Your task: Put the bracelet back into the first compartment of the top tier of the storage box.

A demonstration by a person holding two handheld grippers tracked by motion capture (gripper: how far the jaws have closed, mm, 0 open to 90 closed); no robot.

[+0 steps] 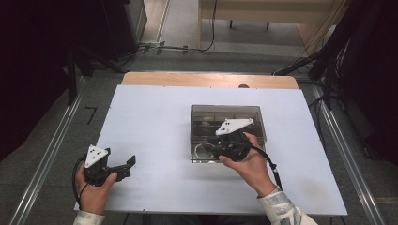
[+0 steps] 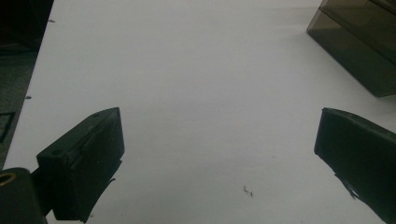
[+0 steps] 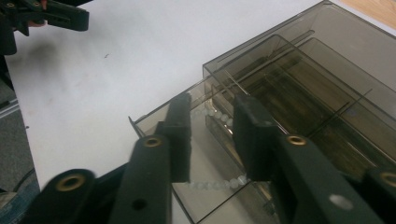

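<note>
A smoky clear plastic box (image 1: 227,112) with several compartments stands right of the white board's middle. Its low front drawer (image 3: 154,119) is pulled out toward me, and a string of pale beads (image 3: 219,115) lies inside. My right gripper (image 1: 210,146) hovers over the drawer. In the right gripper view its jaws (image 3: 213,103) stand slightly apart on either side of the beads, gripping nothing that I can see. My left gripper (image 1: 127,168) rests at the board's front left, open and empty. In the left gripper view the jaws (image 2: 218,123) are spread wide over bare board, with the box (image 2: 359,51) far off.
The white board (image 1: 155,122) covers a wooden table, with bare room left of the box. Metal rails run along both sides on the floor. Cables and dark stands lie beyond the far edge. The left gripper (image 3: 70,17) shows at the top left of the right gripper view.
</note>
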